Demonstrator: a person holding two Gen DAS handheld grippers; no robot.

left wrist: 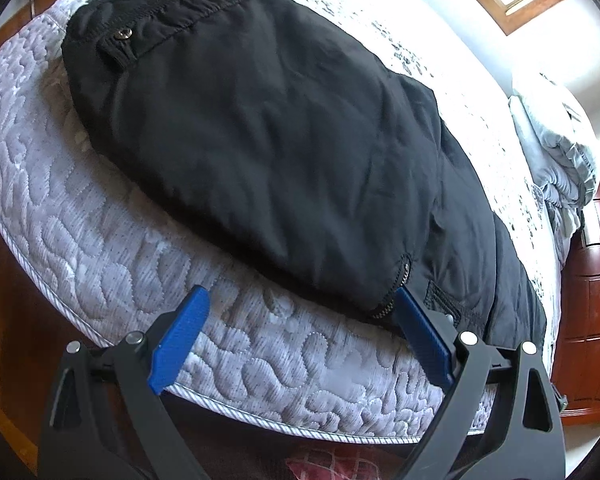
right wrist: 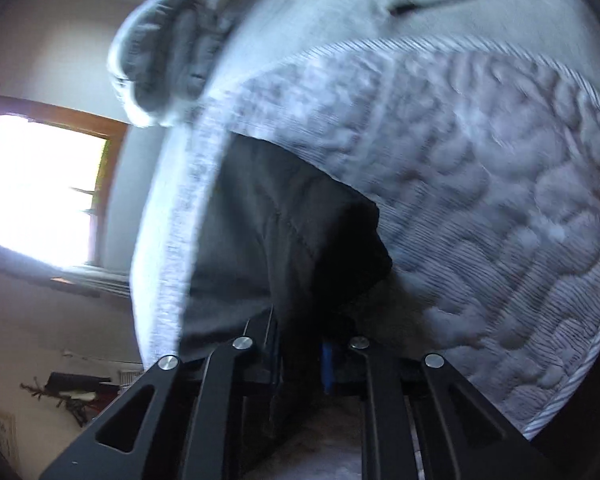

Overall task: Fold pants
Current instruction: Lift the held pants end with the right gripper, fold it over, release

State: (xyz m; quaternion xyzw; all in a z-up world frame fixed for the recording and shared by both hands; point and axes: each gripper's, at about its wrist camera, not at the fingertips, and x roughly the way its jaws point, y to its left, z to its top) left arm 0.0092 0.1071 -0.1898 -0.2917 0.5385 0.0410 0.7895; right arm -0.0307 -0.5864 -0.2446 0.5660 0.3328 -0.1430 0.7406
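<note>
Black padded pants (left wrist: 268,140) of smooth, faintly creased fabric are spread across a grey quilted mattress (left wrist: 100,248) stitched in a raised, winding pebble pattern and edged with striped piping. In the left wrist view, the ribbed waistband with two round metal snaps (left wrist: 125,33) is seen at the upper left, and the garment broadens into a rounded folded mass that runs down to the right, where a short zipper (left wrist: 396,292) is exposed at its lower edge. The left gripper (left wrist: 302,308) is held with its ribbed blue pads spread wide, the left pad (left wrist: 178,344) over bare mattress and the right pad touching the cloth just beside the zipper; nothing is clasped between them. Further right, a rumpled pale grey pillow (left wrist: 556,148) and a reddish wooden panelled bed frame (left wrist: 588,300) are visible. In the blurred right wrist view, a bright wood-framed window (right wrist: 40,188) lies at the left, and the right gripper (right wrist: 300,360) is closed upon a hanging fold of the dark cloth (right wrist: 284,232) against the mattress side.
</note>
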